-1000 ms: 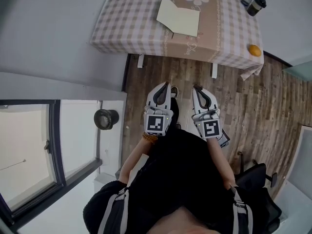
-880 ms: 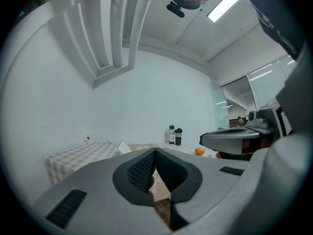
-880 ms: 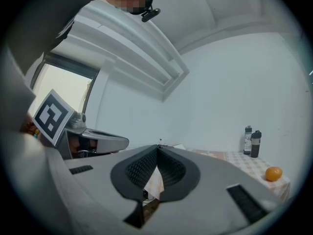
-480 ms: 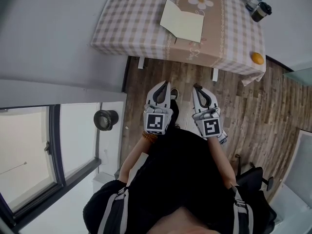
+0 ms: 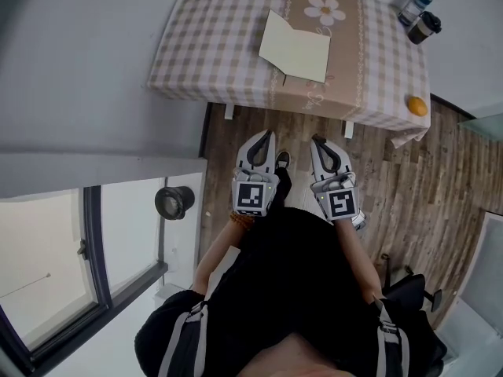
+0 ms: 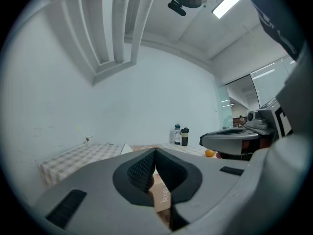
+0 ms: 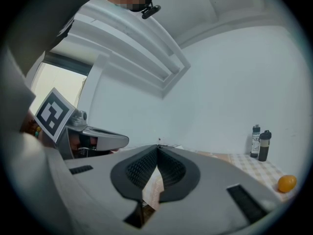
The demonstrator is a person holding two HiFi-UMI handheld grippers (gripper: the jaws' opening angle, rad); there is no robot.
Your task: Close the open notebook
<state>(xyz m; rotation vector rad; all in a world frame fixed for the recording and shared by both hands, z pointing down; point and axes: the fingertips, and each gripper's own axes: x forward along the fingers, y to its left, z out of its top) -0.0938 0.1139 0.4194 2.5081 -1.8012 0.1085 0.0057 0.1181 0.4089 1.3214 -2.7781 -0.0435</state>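
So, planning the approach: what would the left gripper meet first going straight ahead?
The floor gap looks free; the left gripper would probably reach the near edge of the tablecloth first, short of the open notebook. Height is unclear.

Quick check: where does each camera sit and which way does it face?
Head view: on the head, steeply down at floor and table with the open notebook; shows torso, left gripper, right gripper.
Left gripper view: on that gripper, level toward the table; its shut jaws.
Right gripper view: same, from the right; its shut jaws.
Shared: orange, two bottles.
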